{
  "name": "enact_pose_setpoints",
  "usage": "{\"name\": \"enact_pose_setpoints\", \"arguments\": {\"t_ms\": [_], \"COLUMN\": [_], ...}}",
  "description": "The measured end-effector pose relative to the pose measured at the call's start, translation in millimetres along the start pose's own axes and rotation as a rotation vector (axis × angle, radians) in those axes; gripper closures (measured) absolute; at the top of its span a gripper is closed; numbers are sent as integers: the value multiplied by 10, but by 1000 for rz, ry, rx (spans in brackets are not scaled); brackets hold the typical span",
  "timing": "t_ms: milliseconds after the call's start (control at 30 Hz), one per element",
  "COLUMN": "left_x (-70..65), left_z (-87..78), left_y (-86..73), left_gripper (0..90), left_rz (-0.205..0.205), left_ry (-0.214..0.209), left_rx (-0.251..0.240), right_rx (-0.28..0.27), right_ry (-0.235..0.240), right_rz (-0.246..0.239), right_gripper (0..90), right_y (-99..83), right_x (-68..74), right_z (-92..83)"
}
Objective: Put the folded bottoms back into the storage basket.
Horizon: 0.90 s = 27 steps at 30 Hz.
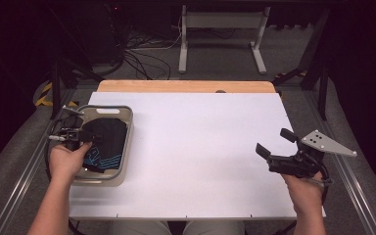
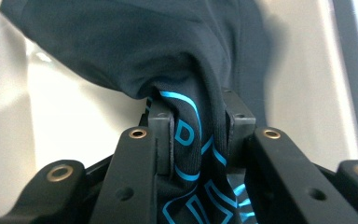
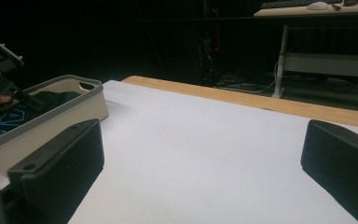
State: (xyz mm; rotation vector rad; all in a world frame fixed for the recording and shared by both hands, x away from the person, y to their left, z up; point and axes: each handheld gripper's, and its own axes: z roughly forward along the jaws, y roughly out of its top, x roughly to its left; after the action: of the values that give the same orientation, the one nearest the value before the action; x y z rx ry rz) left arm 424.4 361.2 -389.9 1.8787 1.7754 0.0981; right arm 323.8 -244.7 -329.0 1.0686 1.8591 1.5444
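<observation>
A black garment [image 1: 106, 139] with a light-blue print lies in a beige bin [image 1: 129, 128] at the table's left. My left gripper [image 1: 85, 138] reaches into the bin and is shut on a fold of that garment [image 2: 191, 70]; the cloth is bunched between the two pads [image 2: 161, 135]. Over the right side of the white table, my right gripper [image 1: 275, 141] hovers open with nothing between its fingers [image 3: 60, 163]. From the right gripper view the bin [image 3: 51, 116] sits at far left with the garment [image 3: 51, 100] inside.
The white table top [image 1: 200, 147] spreads between the bin and my right gripper. A wooden strip [image 1: 186, 86] runs along its far edge. Beyond it stand a white desk frame [image 1: 223, 29] and floor cables [image 1: 142, 58].
</observation>
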Motion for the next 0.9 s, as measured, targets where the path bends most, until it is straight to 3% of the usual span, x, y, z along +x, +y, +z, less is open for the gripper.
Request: {"name": "enact_pose_setpoints", "arguments": {"t_ms": [67, 133, 333, 433, 633, 900], "left_x": [-21, -18, -28, -92, -224, -391], "left_z": [-2, -22, -250, -377, -579, -783], "left_y": [6, 17, -62, -138, -295, -496], "left_gripper": [628, 408, 193, 0, 0, 0], "left_rz": [4, -7, 2, 56, 114, 165], "left_ry": [50, 74, 60, 18, -36, -148], "left_rx": [-12, -17, -150, -211, -308, -459], "right_rx": [0, -2, -1, 1, 1, 2], "right_ry": [-4, -3, -4, -4, 10, 8], "right_rz": [1, 2, 2, 2, -3, -6], "right_gripper": [0, 0, 0, 0, 0, 0], "right_y": [-1, 1, 1, -6, -19, -49], "right_x": [-4, -6, -5, -2, 20, 11], "right_z": [-5, -9, -6, 8, 38, 61]}}
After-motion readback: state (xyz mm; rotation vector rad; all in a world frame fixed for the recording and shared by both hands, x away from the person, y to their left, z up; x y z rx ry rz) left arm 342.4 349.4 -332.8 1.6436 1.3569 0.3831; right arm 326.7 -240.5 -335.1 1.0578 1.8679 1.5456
